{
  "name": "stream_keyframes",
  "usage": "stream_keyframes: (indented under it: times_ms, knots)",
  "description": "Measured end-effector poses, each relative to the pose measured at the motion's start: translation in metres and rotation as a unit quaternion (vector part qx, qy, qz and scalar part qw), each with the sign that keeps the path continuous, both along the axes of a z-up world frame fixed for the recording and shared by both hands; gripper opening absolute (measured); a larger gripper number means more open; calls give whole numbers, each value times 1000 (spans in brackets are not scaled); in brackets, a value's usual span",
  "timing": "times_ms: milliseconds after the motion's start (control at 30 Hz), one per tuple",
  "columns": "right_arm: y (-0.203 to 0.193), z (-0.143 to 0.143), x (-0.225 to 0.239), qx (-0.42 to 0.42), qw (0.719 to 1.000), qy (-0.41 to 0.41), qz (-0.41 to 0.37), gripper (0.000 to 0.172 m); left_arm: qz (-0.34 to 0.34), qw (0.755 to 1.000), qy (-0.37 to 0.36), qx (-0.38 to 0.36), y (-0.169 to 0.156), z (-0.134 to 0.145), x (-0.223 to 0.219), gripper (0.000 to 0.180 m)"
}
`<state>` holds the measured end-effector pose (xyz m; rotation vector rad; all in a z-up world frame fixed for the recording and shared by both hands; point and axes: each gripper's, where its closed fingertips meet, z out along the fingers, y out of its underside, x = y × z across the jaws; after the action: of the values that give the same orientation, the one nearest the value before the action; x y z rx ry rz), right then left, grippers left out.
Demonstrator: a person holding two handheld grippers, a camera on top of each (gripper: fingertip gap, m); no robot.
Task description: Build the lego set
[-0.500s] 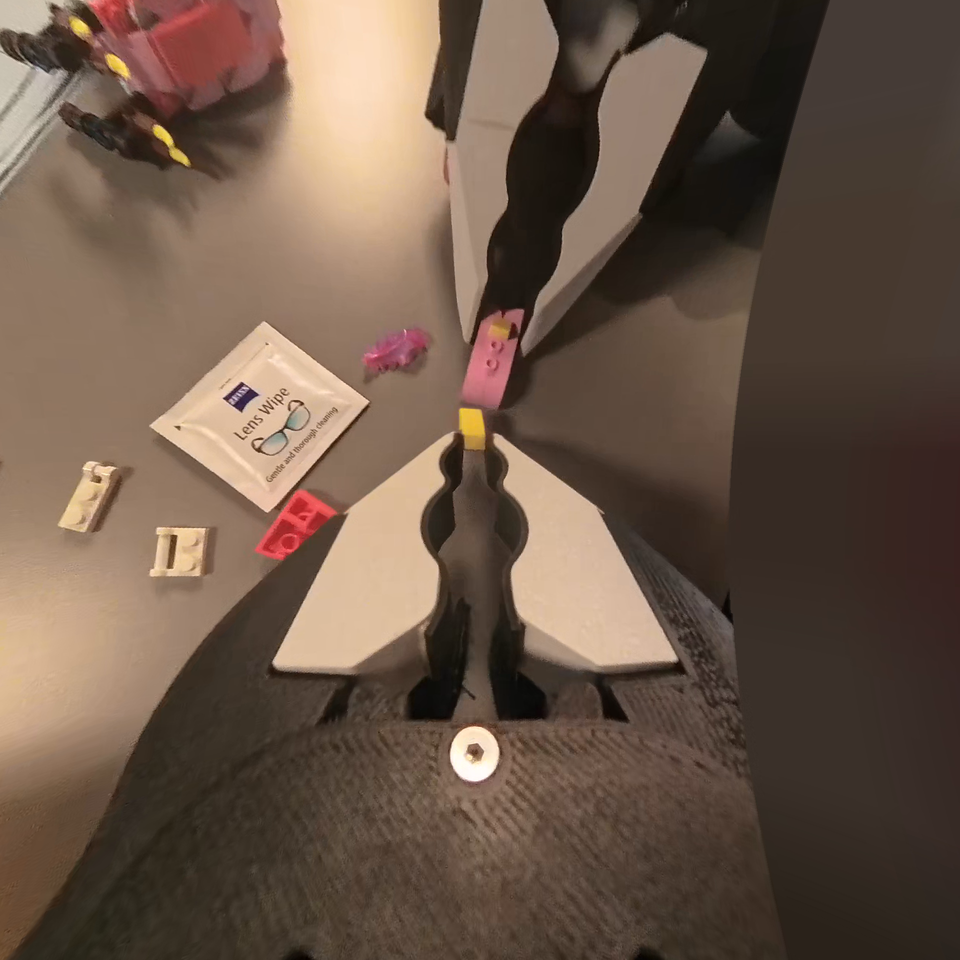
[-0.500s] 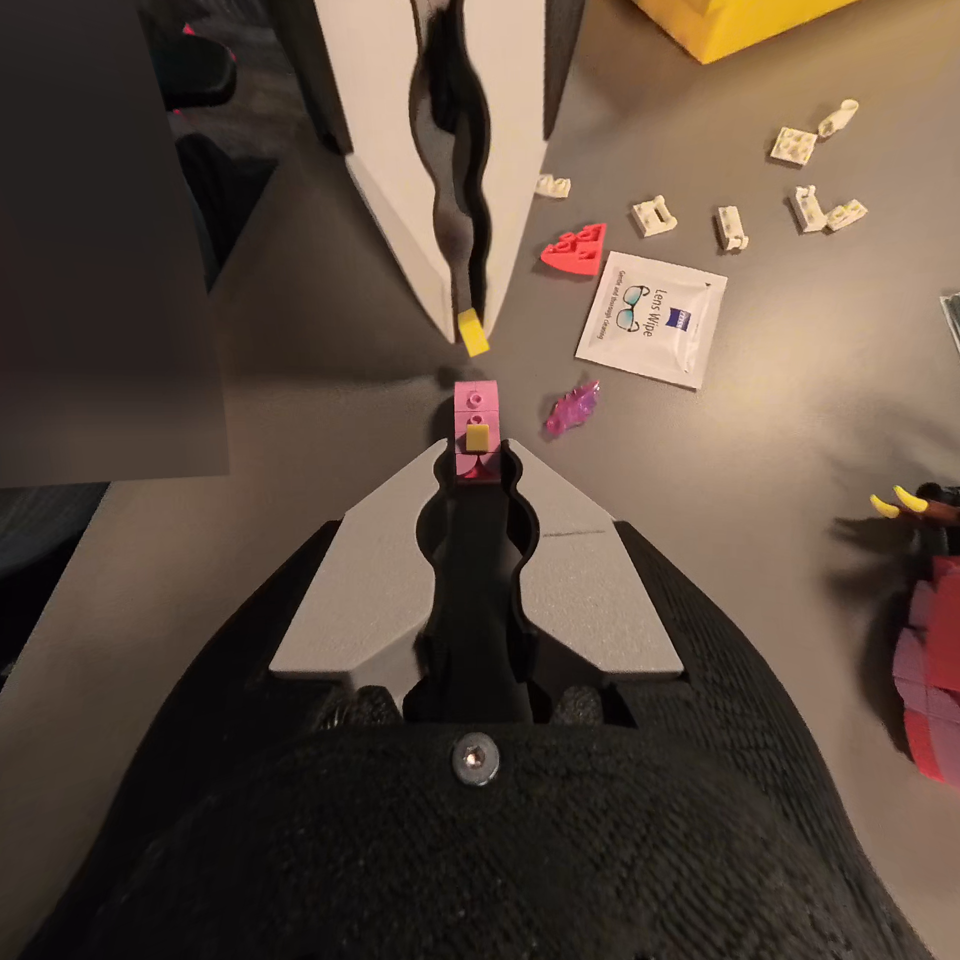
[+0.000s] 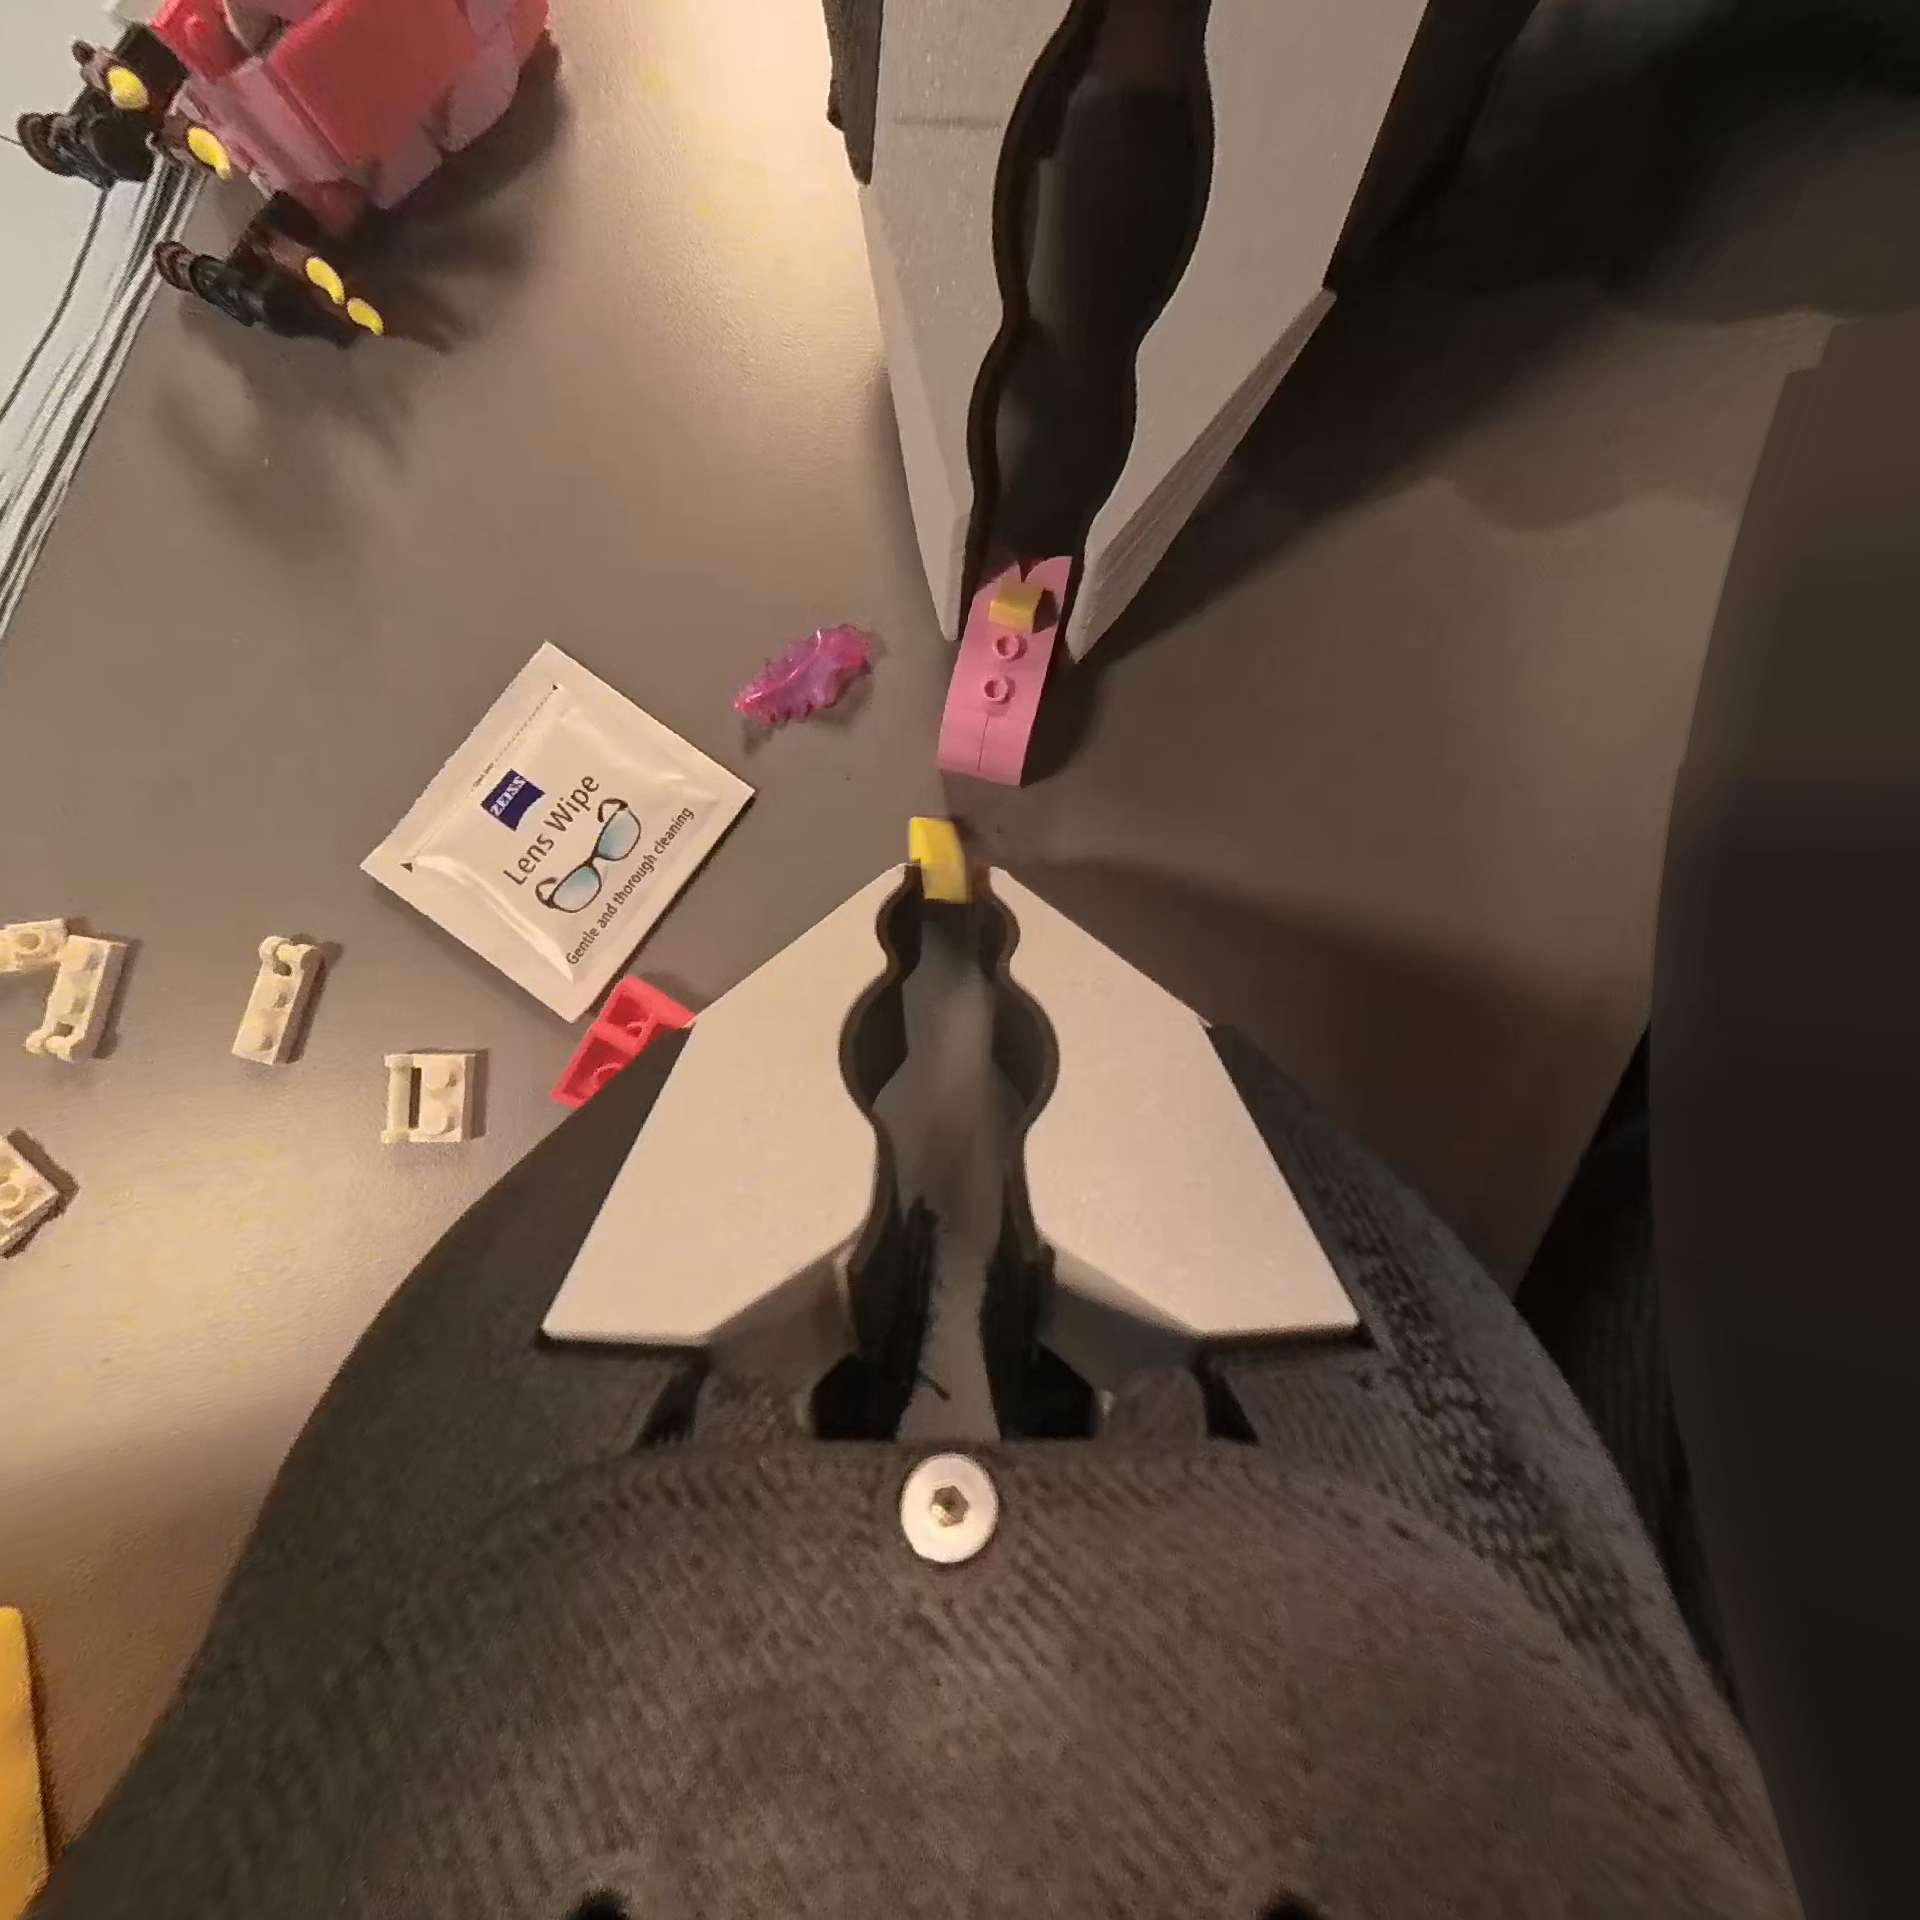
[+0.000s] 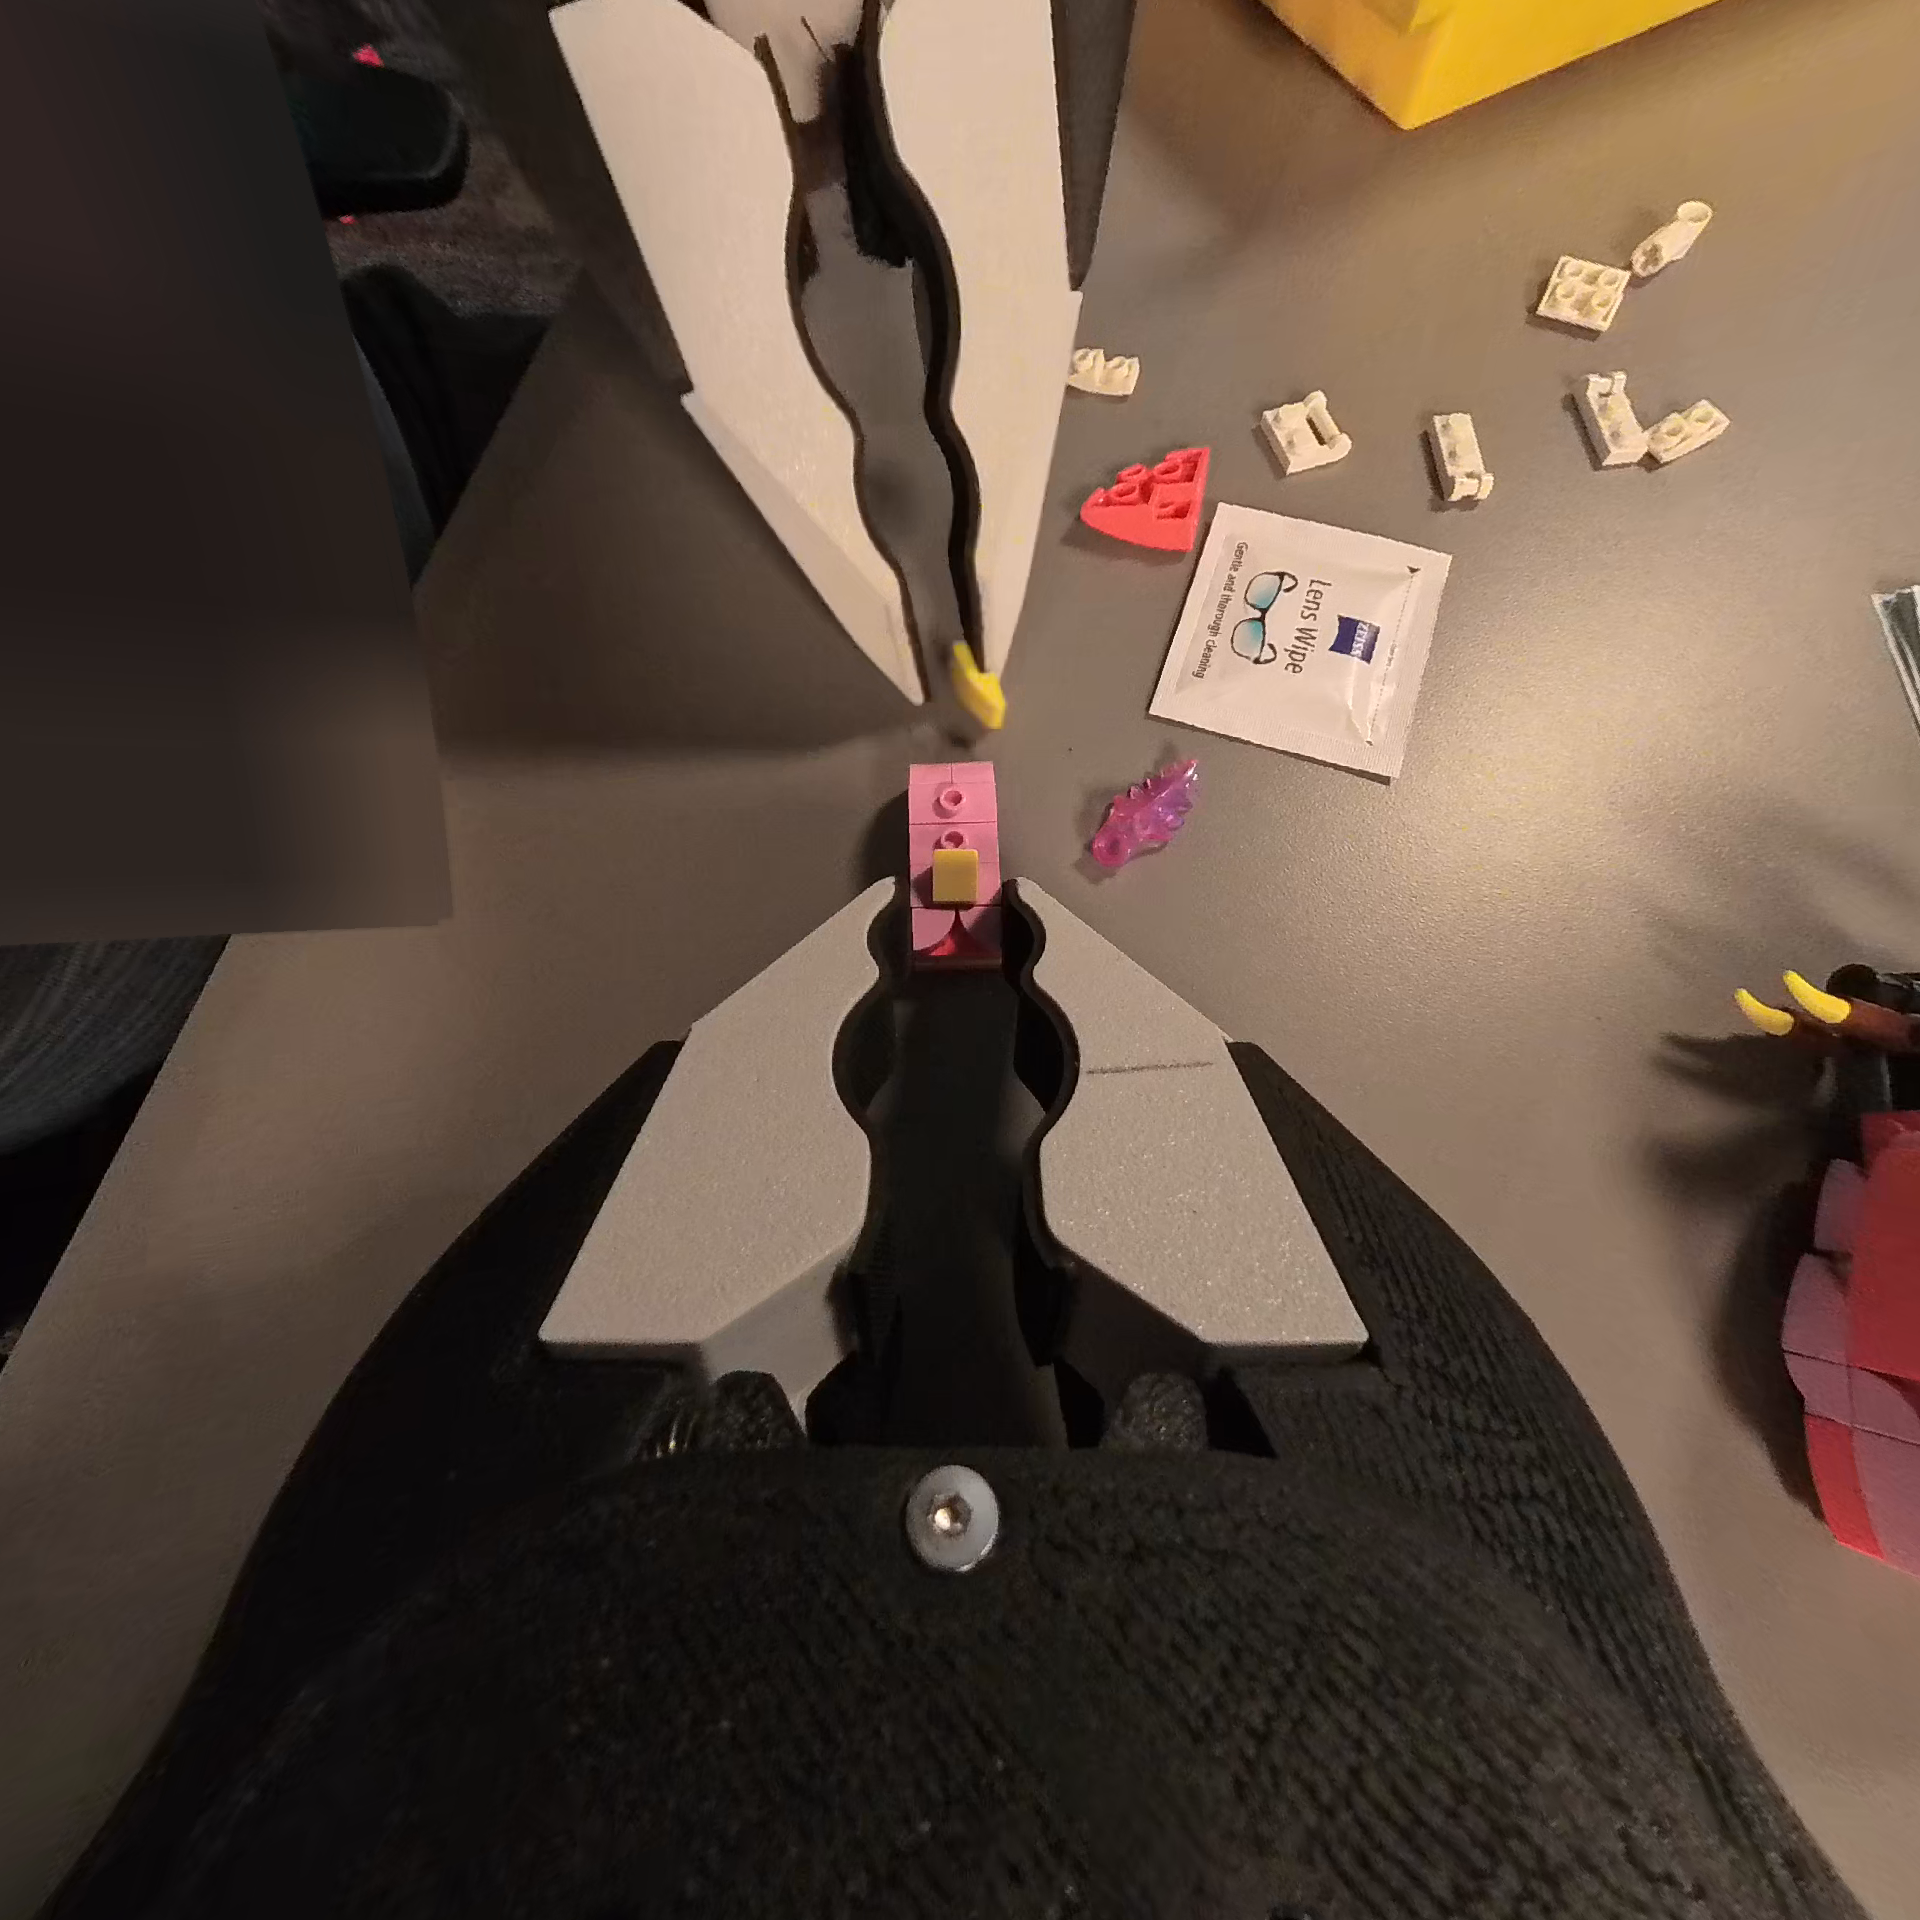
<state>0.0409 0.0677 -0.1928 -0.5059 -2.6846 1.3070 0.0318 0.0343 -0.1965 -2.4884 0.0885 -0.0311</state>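
Compared with half a second before, the two grippers stand slightly farther apart, and the yellow piece no longer sits close under the pink block. The left gripper (image 3: 943, 868) pinches a small yellow piece (image 3: 938, 858) at its very fingertips. The right gripper (image 4: 954, 904) is clamped on a pink block stack (image 4: 953, 847), a narrow pink column with round studs on top, a yellow tile (image 4: 955, 875) on it and a red piece at its base. Both hang over the grey desk (image 4: 1455, 935), tips facing, near a purple feather-shaped piece (image 4: 1146, 814), a white wipe packet (image 4: 1301, 636) and a red wedge (image 4: 1151, 503). A yellow box (image 4: 1475, 42) shows at the desk's far edge; its contents are out of sight.
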Motion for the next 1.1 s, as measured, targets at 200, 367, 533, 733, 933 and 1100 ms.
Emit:
stream_keyframes:
  times_ms: [200,367,533,733,933,1100]
  knots:
    - [0,0,0,-1,1000,-2,-1,16,-2,1000,-4,1,1,0,0,14]
    - [0,0,-1,-1,1000,-1,-1,16,12,1000,1,3,1,0,-4,22]
    - [0,0,-1,-1,1000,-2,-2,16,28,999,20,29,3,5,-9,30]
    - [0,0,-1,-2,1000,-3,-2,16,59,991,71,92,1,22,-6,21]
    - [0,0,-1,-3,1000,-5,-3,16,67,992,61,90,0,19,0,14]
    - [1,0,-1,-3,1000,-5,-3,16,61,992,80,78,6,12,3,11]
